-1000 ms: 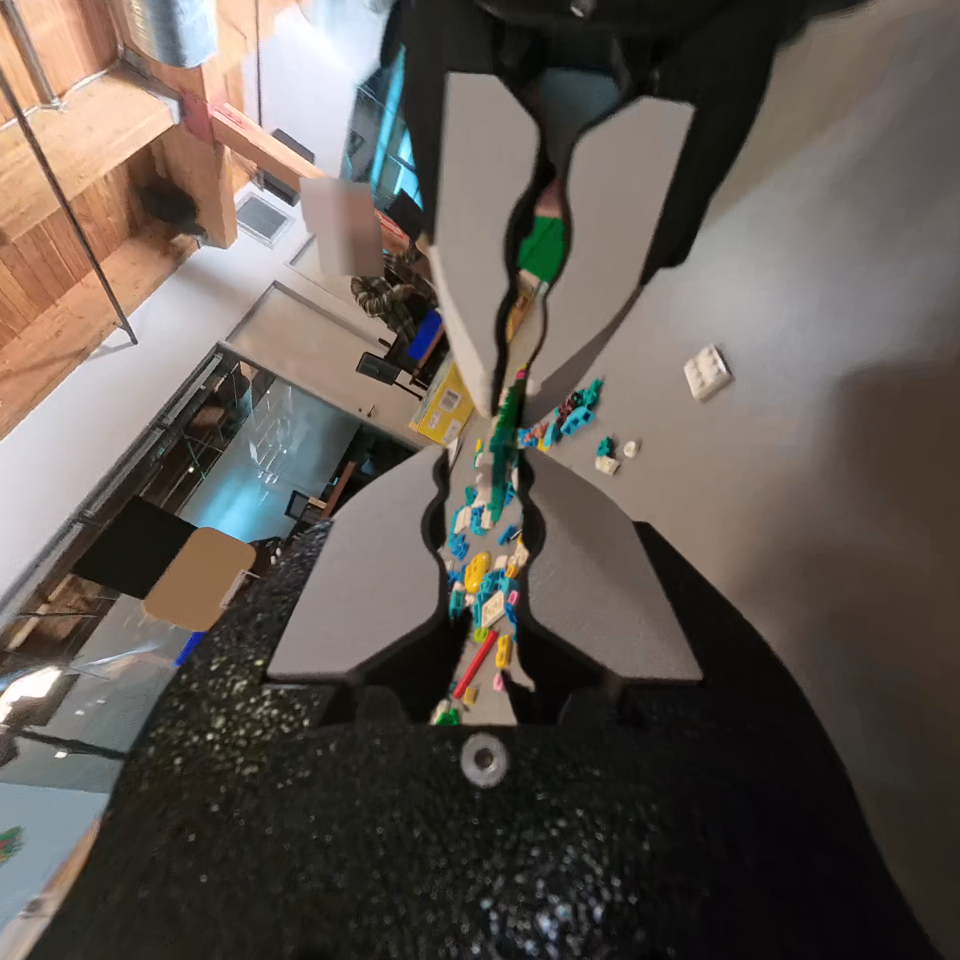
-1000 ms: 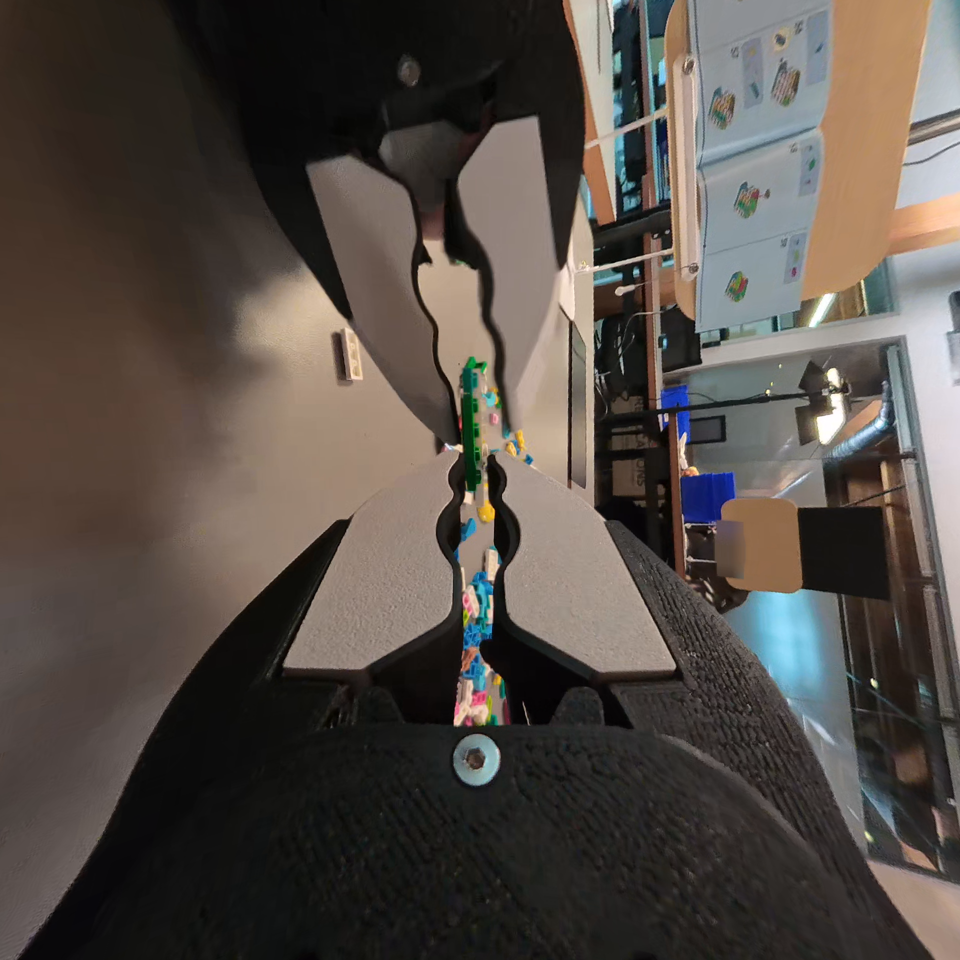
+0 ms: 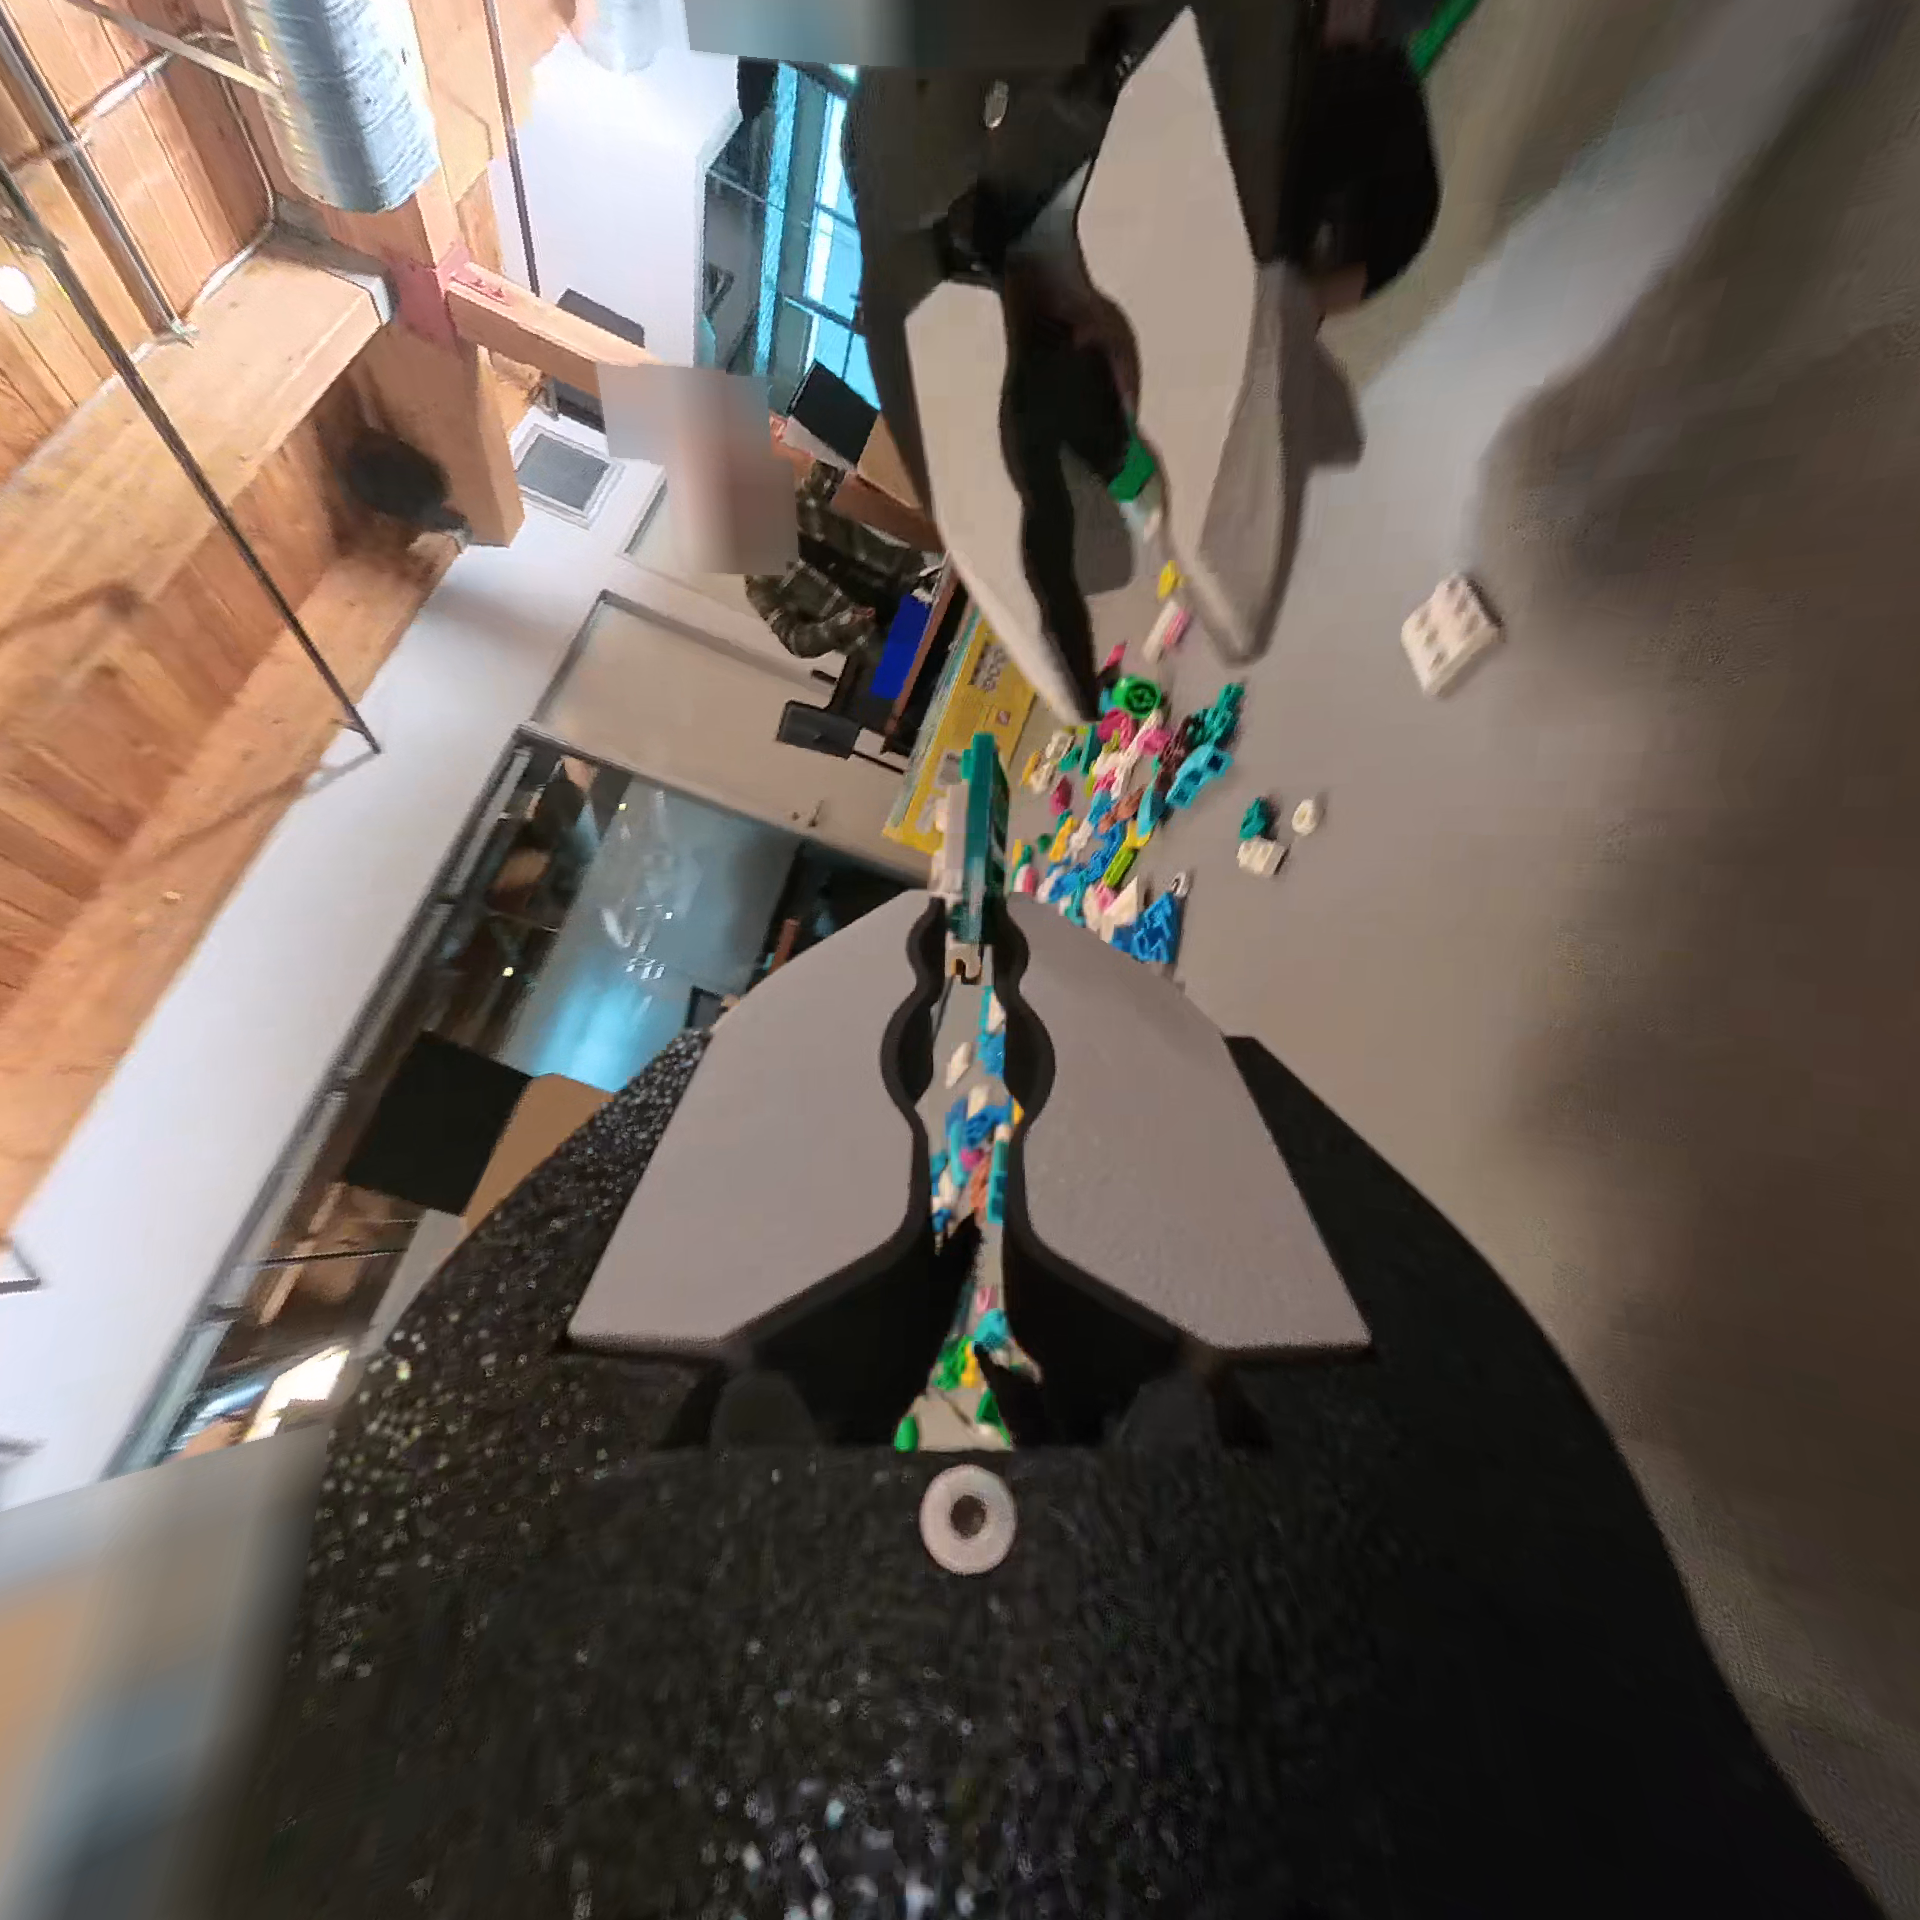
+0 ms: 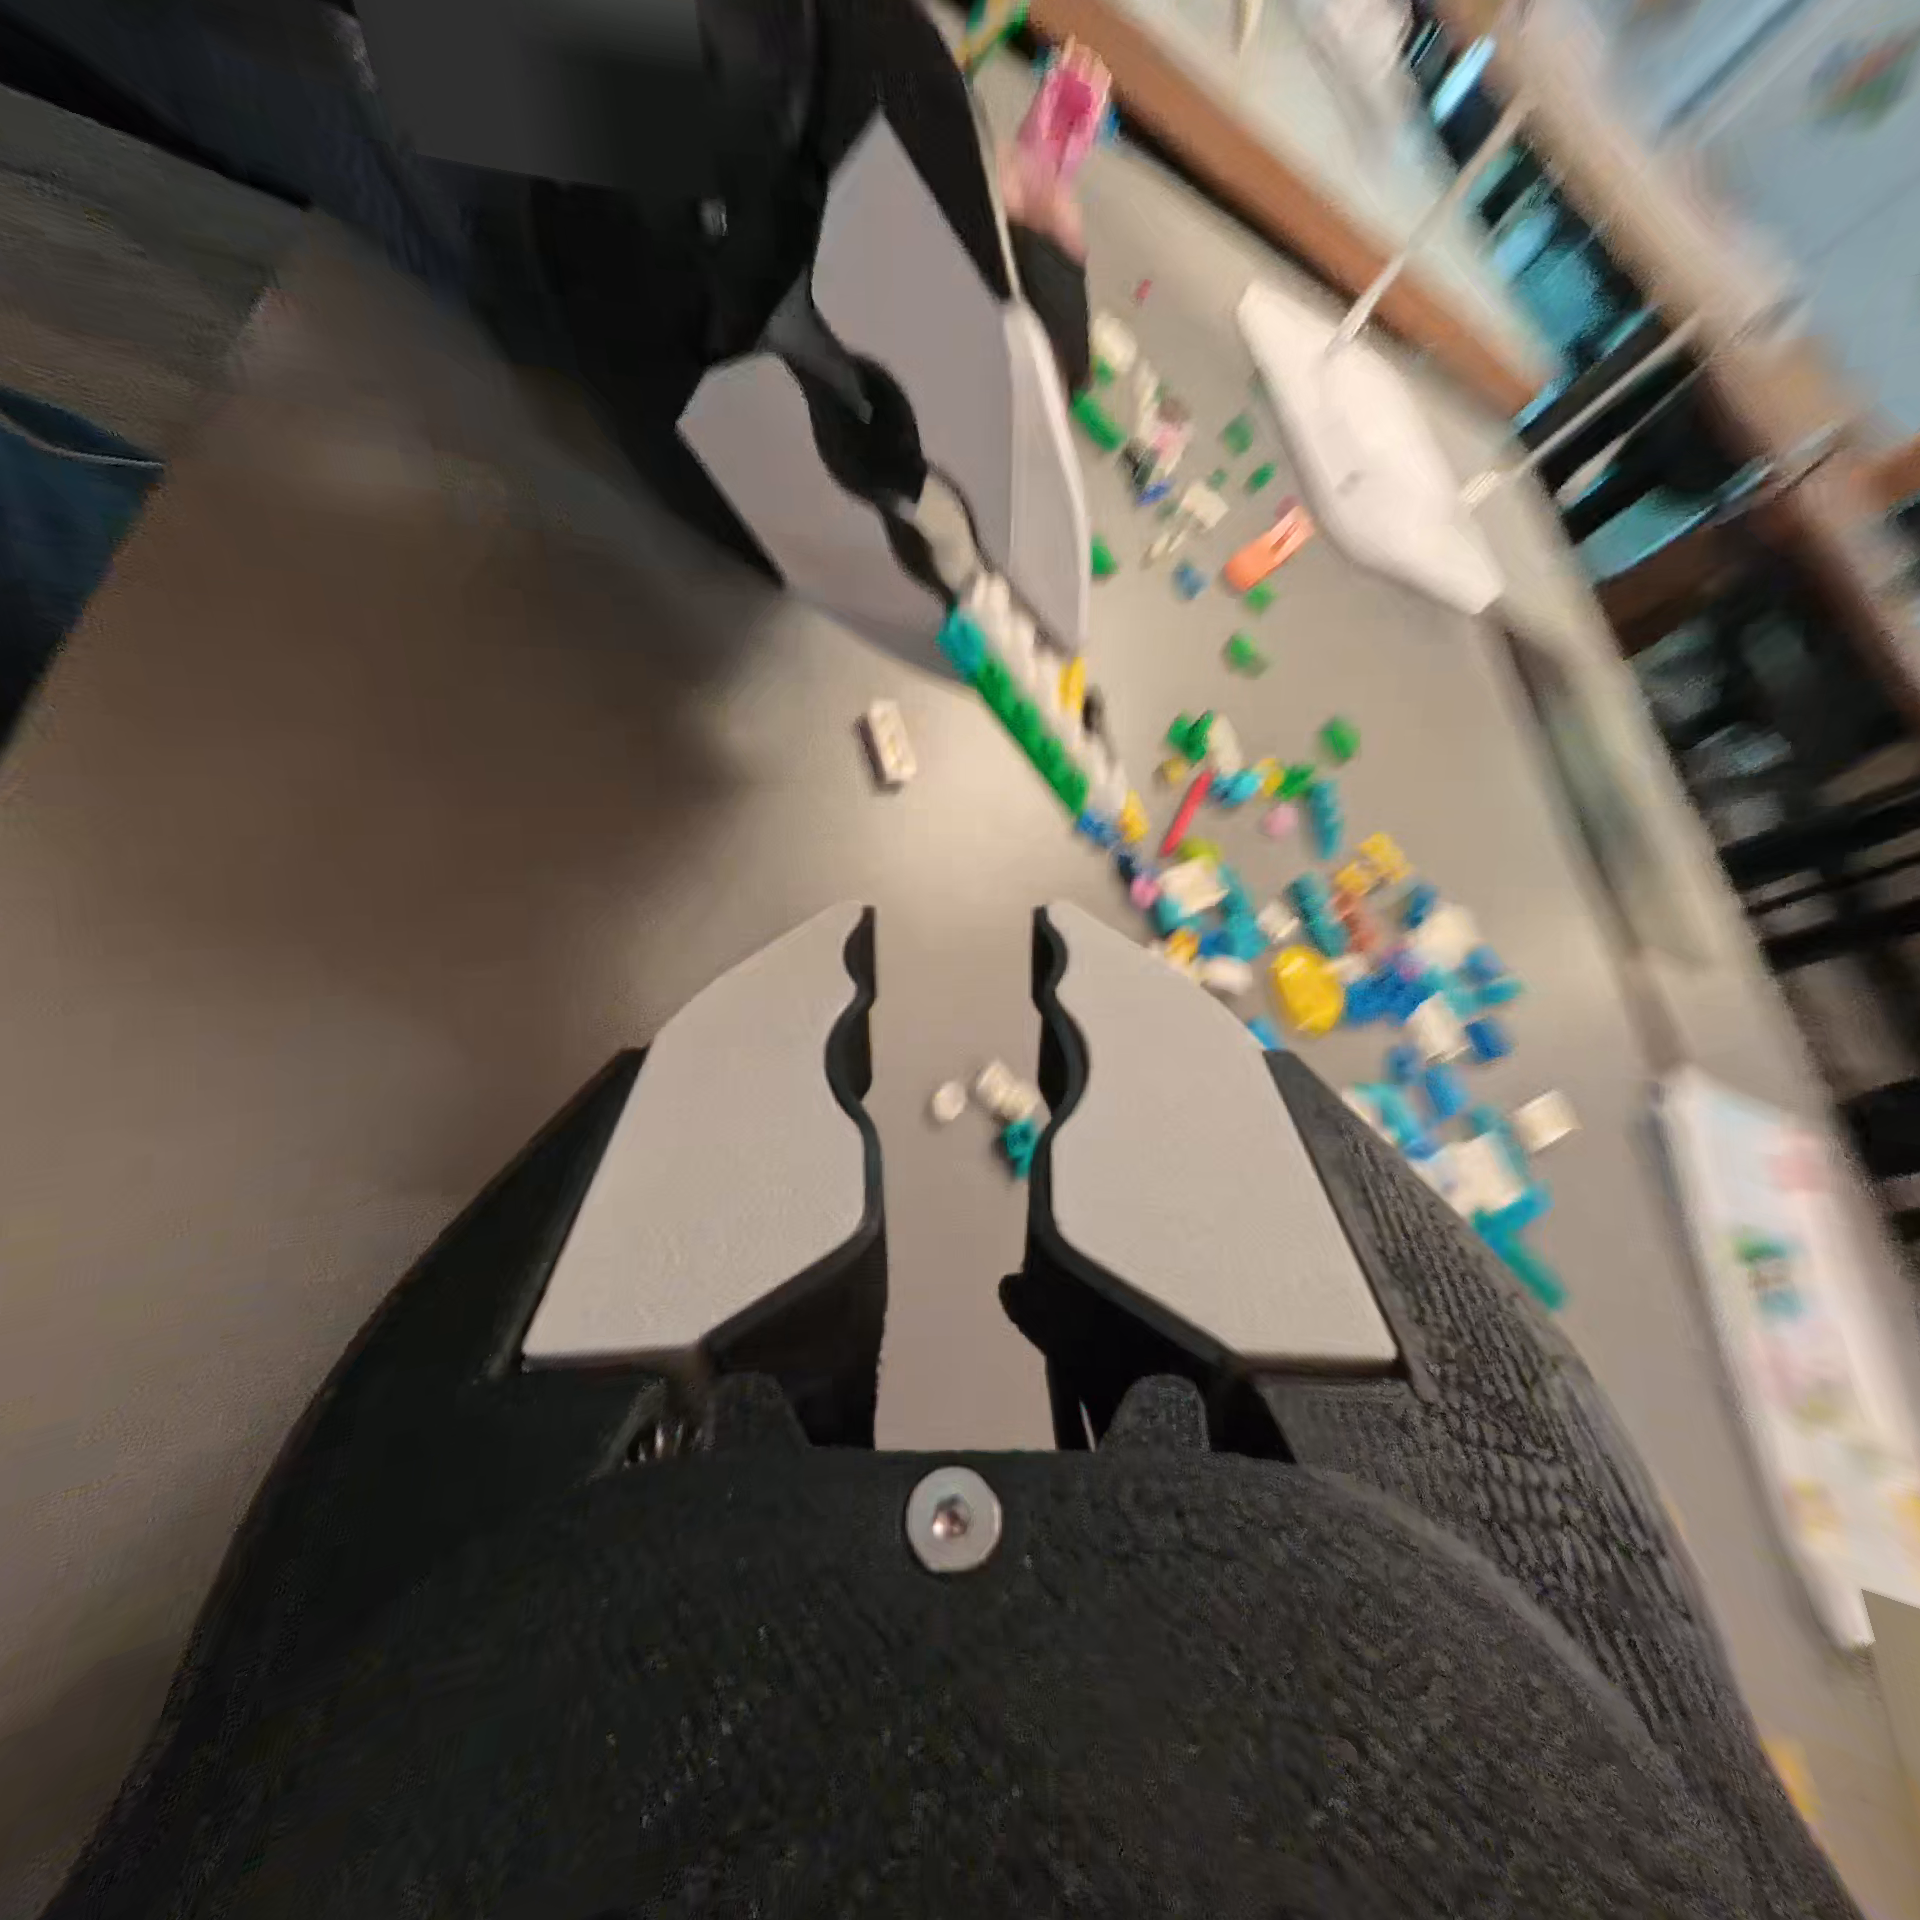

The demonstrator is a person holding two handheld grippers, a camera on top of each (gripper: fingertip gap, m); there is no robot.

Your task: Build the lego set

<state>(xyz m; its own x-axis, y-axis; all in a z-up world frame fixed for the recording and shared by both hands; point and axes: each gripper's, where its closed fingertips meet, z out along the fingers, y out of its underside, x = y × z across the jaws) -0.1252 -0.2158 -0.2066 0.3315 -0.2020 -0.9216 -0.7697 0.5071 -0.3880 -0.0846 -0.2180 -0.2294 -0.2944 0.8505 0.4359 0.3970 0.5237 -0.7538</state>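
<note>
My left gripper [image 3: 971, 920] is shut on the end of a long green and teal lego plate assembly [image 3: 977, 831] with white pieces on it, and holds it on edge above the grey table. In the right wrist view the assembly [image 4: 1029, 717] sticks out of the left gripper [image 4: 1003, 629]. My right gripper [image 4: 954, 920] is open and empty, apart from the assembly, over bare table. It shows open in the left wrist view [image 3: 1158, 675] too. A pile of loose coloured bricks [image 4: 1351, 966] lies on the table [image 4: 416, 831].
A white plate [image 4: 886, 750] lies alone left of the pile and shows in the left wrist view [image 3: 1449, 646]. Three small pieces [image 4: 992, 1101] lie between my right fingers. An instruction booklet [image 4: 1787, 1351] lies at right. A white stand base [image 4: 1361, 457] and a yellow box [image 3: 966, 727] are at the back.
My right gripper has let go of the plate assembly, opened and pulled away from it. My left gripper still holds the assembly.
</note>
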